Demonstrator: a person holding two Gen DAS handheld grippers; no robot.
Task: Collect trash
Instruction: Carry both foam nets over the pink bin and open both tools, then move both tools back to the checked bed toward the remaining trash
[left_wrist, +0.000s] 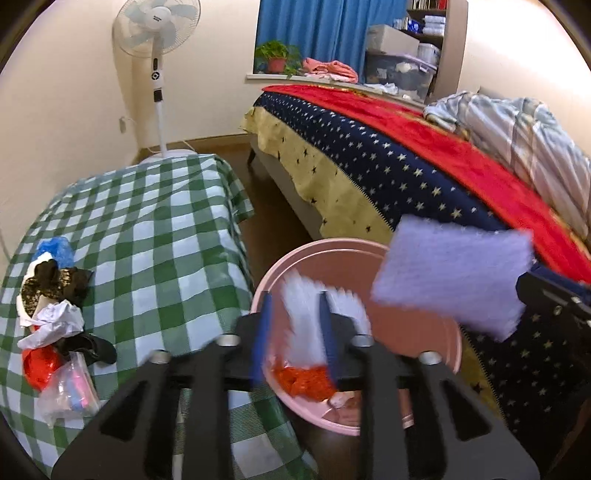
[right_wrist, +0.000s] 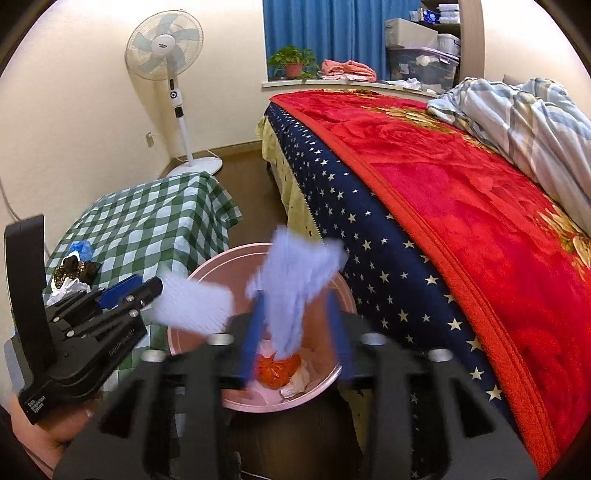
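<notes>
Seemingly loose wipes (right_wrist: 295, 280) above bin rim (right_wrist: 207, 266)

White lettering runs along the black plastic body of the left gripper (right_wrist: 122, 291), seen from the right wrist, too blurred to read; the white pedestal fan's (right_wrist: 164, 46) hub label is also illegible.

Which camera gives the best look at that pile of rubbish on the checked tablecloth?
The left wrist view. There the rubbish pile lies large at the left: crumpled white paper, dark scraps, something red, a clear bag. In the right wrist view the same pile is small and far off, partly hidden behind the left gripper.
</notes>
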